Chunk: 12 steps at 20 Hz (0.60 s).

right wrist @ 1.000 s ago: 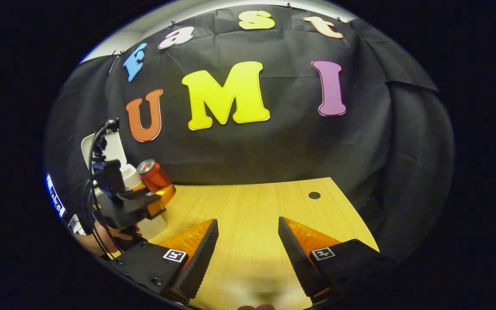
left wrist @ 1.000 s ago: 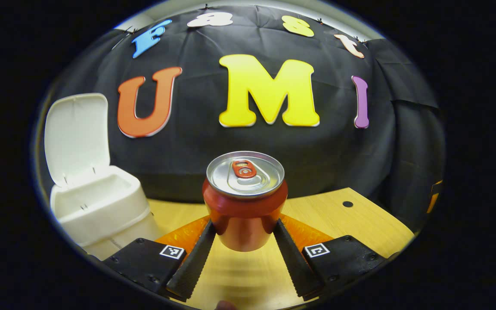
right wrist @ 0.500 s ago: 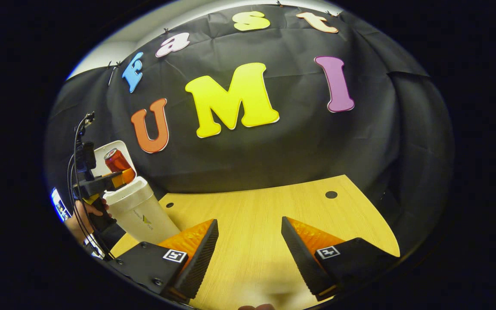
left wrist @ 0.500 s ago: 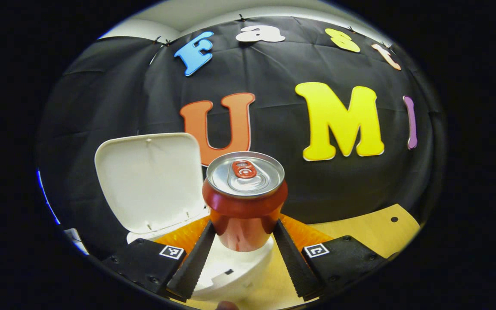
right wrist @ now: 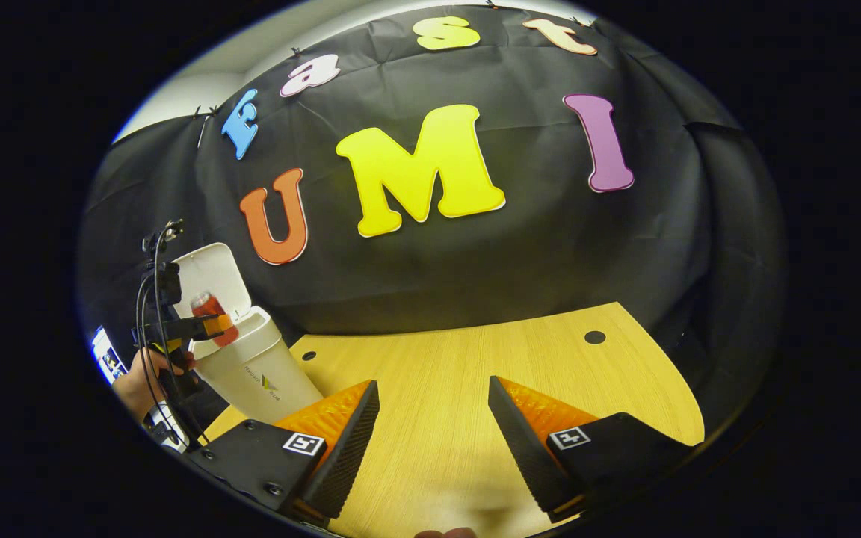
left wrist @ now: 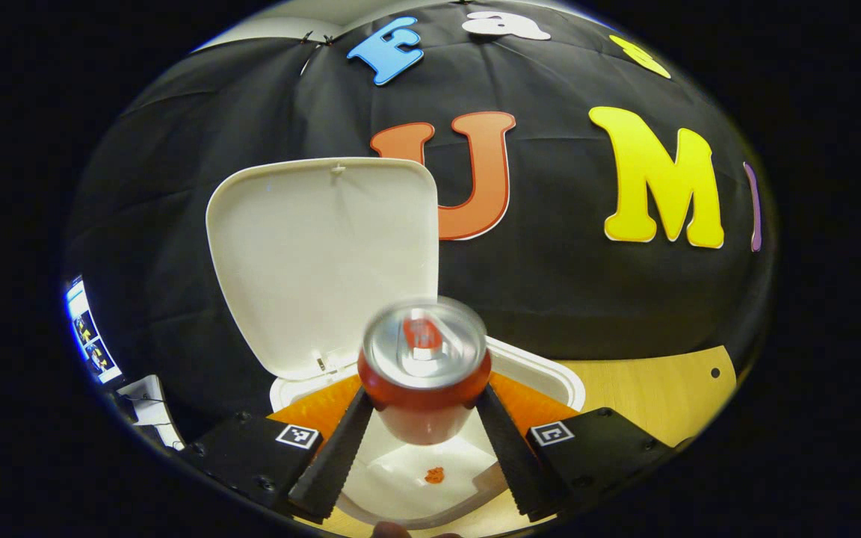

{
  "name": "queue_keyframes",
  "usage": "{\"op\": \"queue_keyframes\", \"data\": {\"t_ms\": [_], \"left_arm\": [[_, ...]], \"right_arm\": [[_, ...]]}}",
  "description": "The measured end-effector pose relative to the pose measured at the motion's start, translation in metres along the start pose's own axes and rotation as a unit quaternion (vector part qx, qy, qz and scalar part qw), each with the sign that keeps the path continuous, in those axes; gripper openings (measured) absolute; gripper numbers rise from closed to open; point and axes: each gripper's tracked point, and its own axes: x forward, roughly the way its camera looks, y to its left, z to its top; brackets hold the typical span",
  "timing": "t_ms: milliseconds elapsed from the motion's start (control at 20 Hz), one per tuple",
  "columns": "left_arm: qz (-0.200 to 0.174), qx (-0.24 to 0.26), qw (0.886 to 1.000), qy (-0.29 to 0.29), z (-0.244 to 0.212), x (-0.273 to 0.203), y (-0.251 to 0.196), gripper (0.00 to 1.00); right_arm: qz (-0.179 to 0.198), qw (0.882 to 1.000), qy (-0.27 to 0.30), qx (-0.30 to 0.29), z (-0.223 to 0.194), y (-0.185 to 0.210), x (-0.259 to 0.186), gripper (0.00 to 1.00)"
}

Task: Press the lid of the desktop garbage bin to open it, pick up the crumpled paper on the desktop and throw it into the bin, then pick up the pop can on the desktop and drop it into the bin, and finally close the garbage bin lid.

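The pop can (left wrist: 424,373) is hanging upright directly over the open mouth of the desktop garbage bin (left wrist: 550,373), blurred, between the left gripper (left wrist: 423,448) fingers; whether they are gripping it or letting go, I cannot tell. The lid (left wrist: 322,254) is standing raised at 11 o'clock. White paper seems to be lying inside, so the drop and lid closing are likely remaining. The right gripper (right wrist: 430,441) is idling, fingers spread, above the wooden desktop (right wrist: 475,359).
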Motion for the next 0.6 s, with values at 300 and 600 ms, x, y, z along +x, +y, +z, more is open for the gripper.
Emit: {"op": "queue_keyframes", "data": {"t_ms": [300,600], "left_arm": [[0.018,-0.01,0.999,-0.03,0.021,-0.012,0.005,0.92],[0.04,-0.03,0.994,-0.095,0.091,-0.025,0.004,0.91]], "right_arm": [[0.023,0.999,0.0,-0.034,-0.002,0.018,0.001,0.93],[0.035,0.999,-0.011,-0.034,0.012,0.02,0.0,0.93]]}}
